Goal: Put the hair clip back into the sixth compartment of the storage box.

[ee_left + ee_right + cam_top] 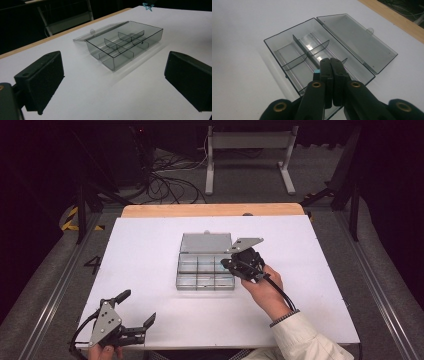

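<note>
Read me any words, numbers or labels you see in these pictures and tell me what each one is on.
"4": a dark numeral on the grey floor, left of the white table in the high view.
That is the one readable text. The clear compartment box, its open lid and both tools, the left tool and the right tool, carry no readable lettering.

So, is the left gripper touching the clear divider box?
Apart. In the left gripper view, the left gripper stands open with bare white table between its jaws and the divider box, which lies farther off.
</note>
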Demonstrator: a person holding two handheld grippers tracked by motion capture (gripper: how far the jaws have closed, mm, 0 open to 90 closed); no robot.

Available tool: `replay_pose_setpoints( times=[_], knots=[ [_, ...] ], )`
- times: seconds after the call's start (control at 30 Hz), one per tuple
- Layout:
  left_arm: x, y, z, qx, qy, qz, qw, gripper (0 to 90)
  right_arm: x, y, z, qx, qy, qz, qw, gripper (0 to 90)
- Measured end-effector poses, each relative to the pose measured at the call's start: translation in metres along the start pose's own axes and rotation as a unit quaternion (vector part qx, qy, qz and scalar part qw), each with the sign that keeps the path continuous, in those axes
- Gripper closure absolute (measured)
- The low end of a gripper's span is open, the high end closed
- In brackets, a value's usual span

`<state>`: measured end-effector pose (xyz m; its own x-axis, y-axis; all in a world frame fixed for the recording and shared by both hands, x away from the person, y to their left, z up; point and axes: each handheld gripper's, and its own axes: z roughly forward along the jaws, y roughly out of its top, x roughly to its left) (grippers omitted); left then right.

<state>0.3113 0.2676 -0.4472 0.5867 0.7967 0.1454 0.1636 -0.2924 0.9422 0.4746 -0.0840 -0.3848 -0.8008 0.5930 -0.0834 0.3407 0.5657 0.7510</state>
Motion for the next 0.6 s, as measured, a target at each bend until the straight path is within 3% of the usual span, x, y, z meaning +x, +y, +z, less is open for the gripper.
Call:
replay_pose_setpoints(
  times=[0.3,0.6],
  knots=[
    [0.000,0.000,0.000,0.000,0.001,0.001,1.0000,3.0,-0.002,-0.001,0.010,0.022,0.004,0.002,0.9997,89.5],
    [0.000,0.000,0.000,-0.001,0.001,-0.001,1.0000,3.0,-0.004,-0.003,0.026,0.062,0.005,0.000,0.9980,89.5]
  ],
)
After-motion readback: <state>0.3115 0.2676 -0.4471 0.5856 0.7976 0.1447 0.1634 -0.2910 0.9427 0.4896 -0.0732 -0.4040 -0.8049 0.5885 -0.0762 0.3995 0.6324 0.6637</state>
